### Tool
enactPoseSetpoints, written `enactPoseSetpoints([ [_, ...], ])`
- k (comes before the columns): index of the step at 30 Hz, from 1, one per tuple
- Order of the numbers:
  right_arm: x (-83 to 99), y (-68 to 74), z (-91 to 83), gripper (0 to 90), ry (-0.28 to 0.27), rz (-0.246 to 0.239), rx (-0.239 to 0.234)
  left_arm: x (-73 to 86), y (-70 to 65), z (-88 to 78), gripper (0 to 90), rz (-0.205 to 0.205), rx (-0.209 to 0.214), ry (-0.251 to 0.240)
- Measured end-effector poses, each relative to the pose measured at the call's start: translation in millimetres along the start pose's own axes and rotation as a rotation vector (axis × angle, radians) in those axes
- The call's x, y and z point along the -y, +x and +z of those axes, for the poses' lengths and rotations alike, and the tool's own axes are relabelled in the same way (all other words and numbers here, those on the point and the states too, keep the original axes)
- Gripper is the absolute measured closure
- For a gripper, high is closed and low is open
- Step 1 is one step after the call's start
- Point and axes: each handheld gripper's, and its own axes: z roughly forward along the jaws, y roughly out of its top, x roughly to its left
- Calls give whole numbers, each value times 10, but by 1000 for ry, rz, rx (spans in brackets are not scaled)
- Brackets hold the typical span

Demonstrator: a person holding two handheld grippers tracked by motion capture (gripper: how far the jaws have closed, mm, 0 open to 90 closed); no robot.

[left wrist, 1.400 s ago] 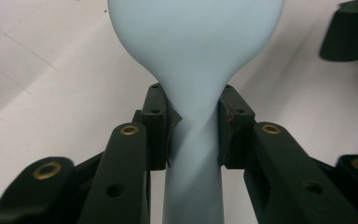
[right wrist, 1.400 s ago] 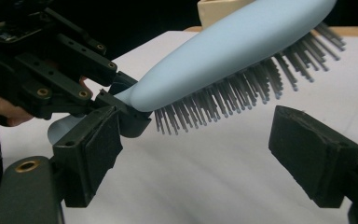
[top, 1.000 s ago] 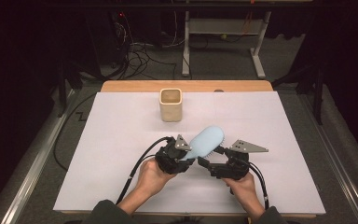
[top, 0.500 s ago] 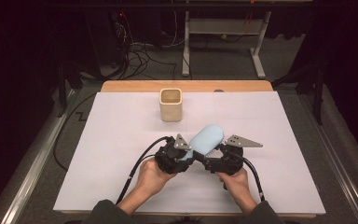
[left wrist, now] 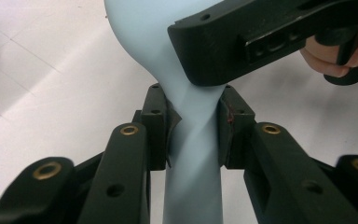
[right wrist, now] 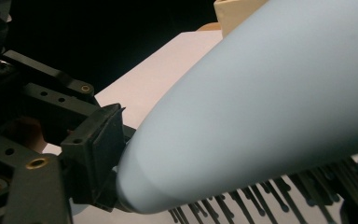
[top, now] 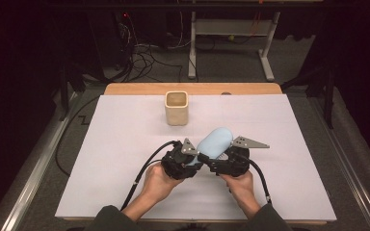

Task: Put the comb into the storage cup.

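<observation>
A white sheet point(top: 125, 159) covers a wooden table point(top: 139, 89); beyond it lie grey carpet, tangled cables point(top: 144, 53) and a white desk frame point(top: 231, 33) in a dark room. A beige, square, matte cup point(top: 176, 108) stands at 12 o'clock. The pale blue brush point(top: 215, 141), smooth plastic with thin black bristles, sits low of centre, head towards 1 o'clock. The left gripper point(left wrist: 189, 126) is partly closed, pads pinching the narrow handle. The right gripper point(top: 221, 161) has just been closing beside the brush head; whether it grips it cannot be told.
</observation>
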Motion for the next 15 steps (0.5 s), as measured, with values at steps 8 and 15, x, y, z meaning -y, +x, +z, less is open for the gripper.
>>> enactPoseSetpoints([
  [8,-70,-35,-19,322,42,69,-57,1,8,-13,692,5,-7,-1],
  [15,-122,-37,-23,372,74,93,-83,0,20,-31,692,6,-6,-4],
])
